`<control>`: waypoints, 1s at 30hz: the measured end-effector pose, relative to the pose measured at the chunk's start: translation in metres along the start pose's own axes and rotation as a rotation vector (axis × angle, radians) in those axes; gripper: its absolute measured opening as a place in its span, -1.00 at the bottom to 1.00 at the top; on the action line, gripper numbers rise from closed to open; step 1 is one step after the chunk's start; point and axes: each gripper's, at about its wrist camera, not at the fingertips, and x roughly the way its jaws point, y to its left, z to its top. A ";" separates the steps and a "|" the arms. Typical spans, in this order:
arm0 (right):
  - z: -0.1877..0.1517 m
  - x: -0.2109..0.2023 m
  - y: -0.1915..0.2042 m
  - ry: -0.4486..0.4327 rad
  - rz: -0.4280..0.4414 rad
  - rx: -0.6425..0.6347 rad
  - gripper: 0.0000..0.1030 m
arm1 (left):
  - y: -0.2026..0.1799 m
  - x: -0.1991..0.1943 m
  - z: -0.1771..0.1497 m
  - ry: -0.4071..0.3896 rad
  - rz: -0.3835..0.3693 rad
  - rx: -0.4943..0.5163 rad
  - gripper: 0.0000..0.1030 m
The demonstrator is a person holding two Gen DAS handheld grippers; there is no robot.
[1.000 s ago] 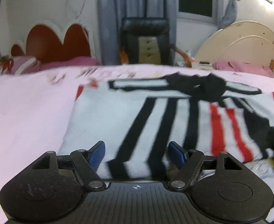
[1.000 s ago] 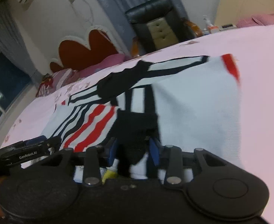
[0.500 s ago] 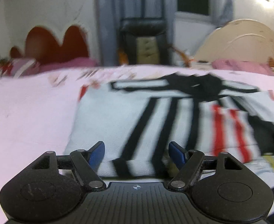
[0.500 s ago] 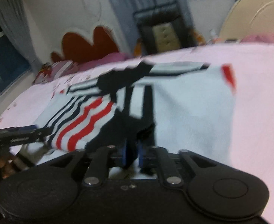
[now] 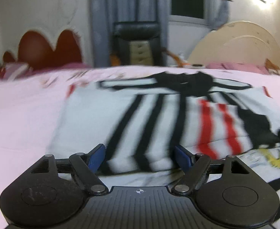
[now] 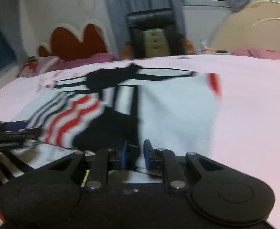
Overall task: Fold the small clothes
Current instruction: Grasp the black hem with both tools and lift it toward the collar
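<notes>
A small white garment (image 5: 120, 114) with black and red stripes lies spread on the pink bedsheet (image 5: 21, 114). My left gripper (image 5: 140, 157) is open, its blue-padded fingers either side of the garment's near hem. My right gripper (image 6: 134, 155) has its jaws nearly closed on the near edge of the garment (image 6: 174, 110), by the black patch. The left gripper also shows at the left edge of the right wrist view (image 6: 10, 133). Both views are motion-blurred.
A red scalloped headboard (image 5: 46, 51) and pink pillows stand at the far side of the bed. A black chair (image 5: 138, 42) and grey curtains are behind it. A cream round board (image 5: 241, 47) leans at the right.
My right gripper closed from open onto the garment's edge at the black patch and swung round to face the bed more squarely. My left gripper stayed open and shifted slightly.
</notes>
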 end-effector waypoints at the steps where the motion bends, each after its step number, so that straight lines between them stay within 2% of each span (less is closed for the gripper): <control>1: -0.003 -0.004 -0.007 0.003 -0.022 -0.001 -0.67 | 0.010 -0.001 -0.003 0.007 -0.013 -0.017 0.52; 4: -0.007 -0.009 -0.012 0.014 -0.029 -0.001 -0.68 | 0.018 0.000 -0.004 0.016 -0.041 0.022 0.52; 7: -0.003 -0.006 -0.001 0.033 -0.075 -0.015 -0.65 | 0.021 -0.005 0.000 0.031 -0.059 0.006 0.52; 11: -0.006 -0.035 0.012 0.004 -0.089 0.018 -0.17 | 0.032 -0.036 -0.013 0.024 -0.086 0.018 0.53; 15: -0.038 -0.076 0.021 0.004 -0.078 0.043 -0.16 | 0.055 -0.078 -0.051 0.054 -0.078 0.028 0.53; 20: -0.102 -0.129 0.021 0.060 -0.128 0.146 -0.19 | 0.078 -0.134 -0.097 0.090 -0.052 0.053 0.53; 22: -0.127 -0.148 0.031 0.081 -0.141 0.149 -0.20 | 0.085 -0.154 -0.113 0.093 -0.049 0.048 0.54; 24: -0.147 -0.166 0.048 0.080 -0.184 0.118 -0.10 | 0.090 -0.169 -0.125 0.099 -0.029 0.033 0.85; 25: -0.155 -0.172 0.051 0.092 -0.190 0.128 -0.11 | 0.093 -0.176 -0.131 0.102 -0.030 0.020 0.85; 30: -0.185 -0.199 0.064 0.097 -0.187 0.248 -0.02 | 0.106 -0.205 -0.152 0.150 -0.164 -0.112 0.84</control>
